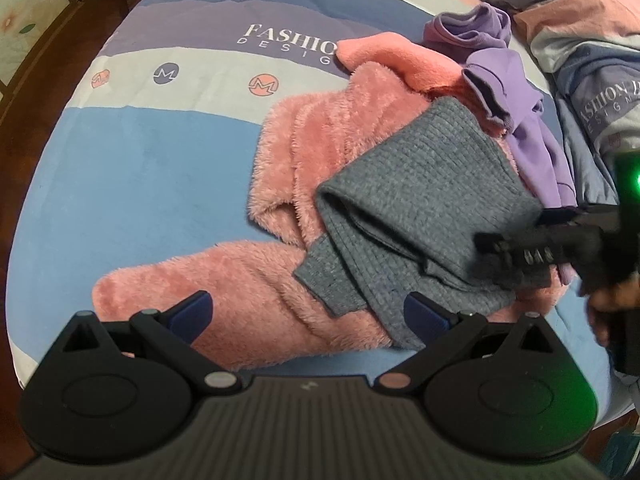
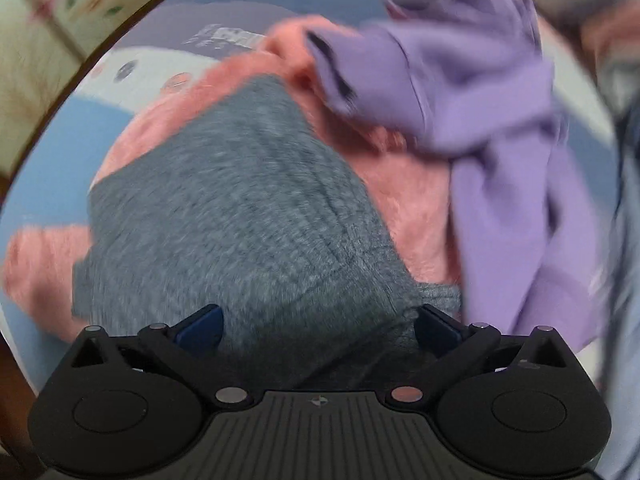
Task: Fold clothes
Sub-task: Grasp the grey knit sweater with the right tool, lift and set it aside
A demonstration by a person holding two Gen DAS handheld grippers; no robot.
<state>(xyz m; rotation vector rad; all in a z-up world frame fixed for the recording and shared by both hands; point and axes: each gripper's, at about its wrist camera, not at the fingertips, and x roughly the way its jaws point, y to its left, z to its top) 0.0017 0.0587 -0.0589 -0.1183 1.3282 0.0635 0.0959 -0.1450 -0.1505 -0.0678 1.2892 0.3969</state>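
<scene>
The clothes lie heaped on the bed (image 1: 132,184): we see our right gripper (image 2: 319,326) spread wide above the grey sweater (image 2: 240,216), gripping nothing. Our left gripper (image 1: 307,314) is also open and empty over the pink fleece (image 1: 224,280), with a purple top (image 1: 516,92) beyond.

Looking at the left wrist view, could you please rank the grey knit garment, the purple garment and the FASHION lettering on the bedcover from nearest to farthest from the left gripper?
From the left gripper:
1. Grey knit garment, just ahead, its lower hem by the right-hand finger.
2. Purple garment, farther up, to the right.
3. FASHION lettering, farthest, near the top of the bedcover.
</scene>
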